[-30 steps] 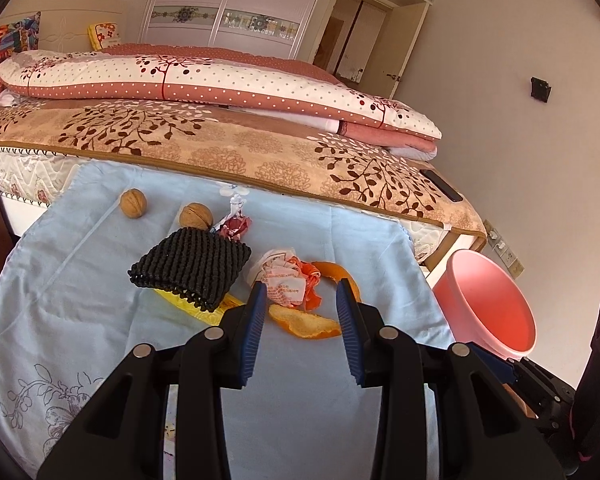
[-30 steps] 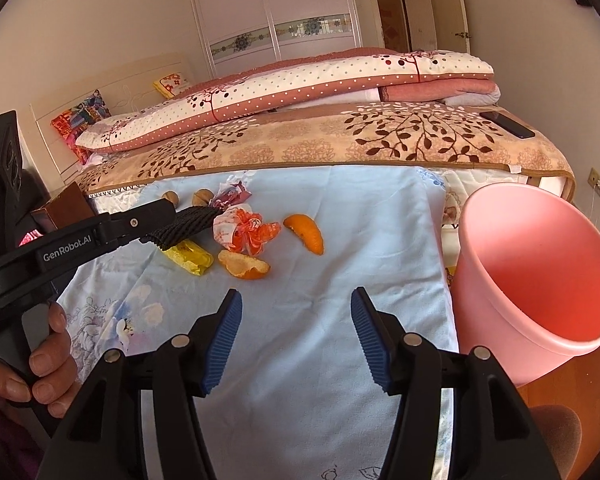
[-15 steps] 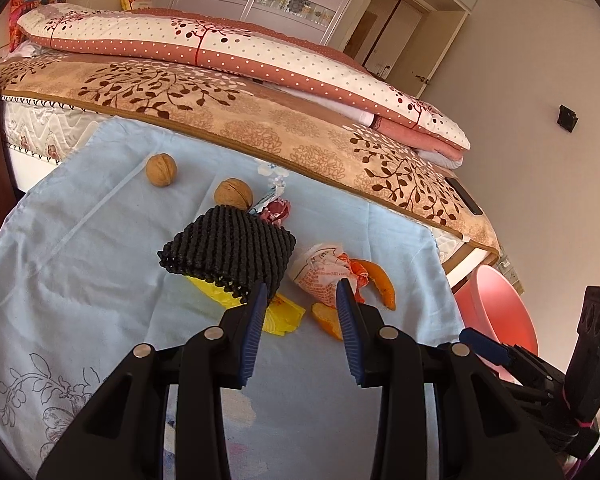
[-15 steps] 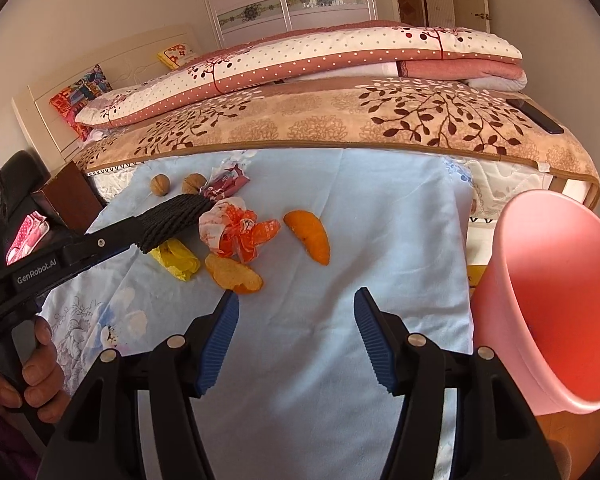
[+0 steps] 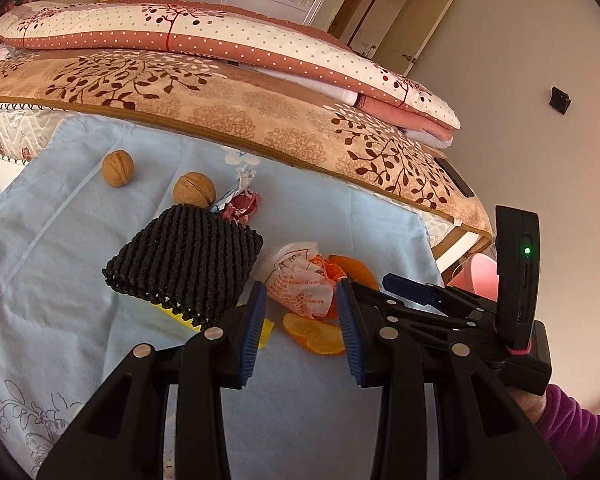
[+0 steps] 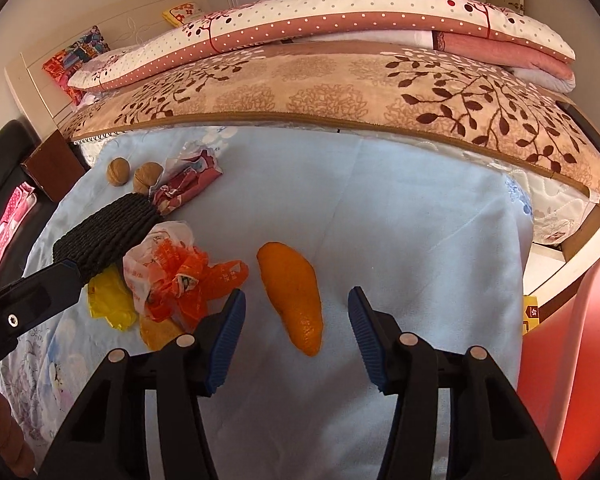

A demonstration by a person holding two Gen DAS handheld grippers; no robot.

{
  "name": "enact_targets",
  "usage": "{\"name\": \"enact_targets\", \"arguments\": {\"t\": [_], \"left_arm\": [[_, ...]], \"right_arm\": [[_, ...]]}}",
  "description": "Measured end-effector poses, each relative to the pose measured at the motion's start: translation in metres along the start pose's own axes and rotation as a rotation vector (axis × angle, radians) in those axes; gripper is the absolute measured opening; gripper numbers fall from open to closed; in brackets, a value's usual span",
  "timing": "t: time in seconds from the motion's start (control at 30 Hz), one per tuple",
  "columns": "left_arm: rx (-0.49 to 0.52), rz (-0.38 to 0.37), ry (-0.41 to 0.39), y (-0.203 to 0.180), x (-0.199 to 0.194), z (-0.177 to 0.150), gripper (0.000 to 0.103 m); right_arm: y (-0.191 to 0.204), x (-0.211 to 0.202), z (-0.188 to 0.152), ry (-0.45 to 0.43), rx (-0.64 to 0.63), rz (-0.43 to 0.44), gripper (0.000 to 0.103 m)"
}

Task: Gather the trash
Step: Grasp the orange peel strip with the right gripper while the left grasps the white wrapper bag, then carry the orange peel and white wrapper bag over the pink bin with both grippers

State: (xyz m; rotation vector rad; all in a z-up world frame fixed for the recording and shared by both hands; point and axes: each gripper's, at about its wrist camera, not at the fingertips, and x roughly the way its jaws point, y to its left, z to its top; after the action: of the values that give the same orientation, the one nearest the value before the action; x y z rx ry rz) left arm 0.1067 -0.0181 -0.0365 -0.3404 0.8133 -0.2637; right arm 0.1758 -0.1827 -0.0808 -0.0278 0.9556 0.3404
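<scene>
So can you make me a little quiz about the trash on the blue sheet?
1. How many walnuts lie on the blue sheet?
2. True or false: the right gripper has an orange peel between its open fingers.
3. What partly hides the yellow wrapper: A) black knitted pouch, B) pink bin, C) a pillow?

Key: 1. two; 2. true; 3. A

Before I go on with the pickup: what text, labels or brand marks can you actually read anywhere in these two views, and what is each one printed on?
Crumpled white-and-orange wrapper: rows of orange print, too small and creased to read.
Red candy wrapper: printed pattern, no legible words.
Yellow box beside the pink bin: a small mark, too blurred to read.
Nothing else legible in either view.
</scene>
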Motion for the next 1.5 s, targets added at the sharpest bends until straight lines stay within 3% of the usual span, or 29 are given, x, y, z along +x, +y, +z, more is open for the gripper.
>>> {"name": "enact_targets", "arguments": {"t": [0.07,0.13,0.3,0.47,0.53,0.67,0.93,1.1,1.17,1.33,1.5], "left_arm": [[-0.008,-0.01,0.018,-0.001,0.007,0.003,0.036],[-0.008,-0.008,0.022,-0.003,0.013,0.006,0.036],[0.002,0.019,0.049,-0.008,0.03,0.011,0.036],[0.027,0.085,0.066,-0.009,0.042,0.005,0.037],[0.029,0.108,0.055,-0.009,0.041,0.003,0.046],[0.017,0.129,0.052,-0.007,0.042,0.002,0.05],[-0.073,0.065,0.128,-0.008,0.051,0.005,0.051],[-0.039,0.082,0.105,-0.019,0.053,0.004,0.051],[-0.035,0.072,0.102,-0.021,0.053,0.003,0.05],[0.004,0.077,0.079,-0.031,0.049,0.001,0.036],[0.04,0.06,0.05,-0.044,0.037,0.003,0.034]], "right_arm": [[-0.001,0.003,0.001,0.002,-0.004,-0.007,0.043],[-0.002,0.004,0.001,0.001,-0.002,-0.007,0.025],[-0.011,-0.002,-0.003,0.002,0.061,0.011,0.016],[-0.017,-0.021,-0.012,-0.036,0.101,0.005,0.015],[-0.017,-0.031,-0.016,-0.055,0.11,0.003,0.015],[-0.016,-0.046,-0.023,-0.077,0.115,-0.006,0.015],[-0.019,-0.074,-0.039,-0.106,0.142,-0.018,0.015],[-0.026,-0.094,-0.047,-0.139,0.163,-0.033,0.015],[-0.029,-0.102,-0.05,-0.153,0.173,-0.041,0.015],[-0.036,-0.118,-0.057,-0.181,0.195,-0.057,0.015],[-0.045,-0.132,-0.061,-0.215,0.221,-0.079,0.015]]}}
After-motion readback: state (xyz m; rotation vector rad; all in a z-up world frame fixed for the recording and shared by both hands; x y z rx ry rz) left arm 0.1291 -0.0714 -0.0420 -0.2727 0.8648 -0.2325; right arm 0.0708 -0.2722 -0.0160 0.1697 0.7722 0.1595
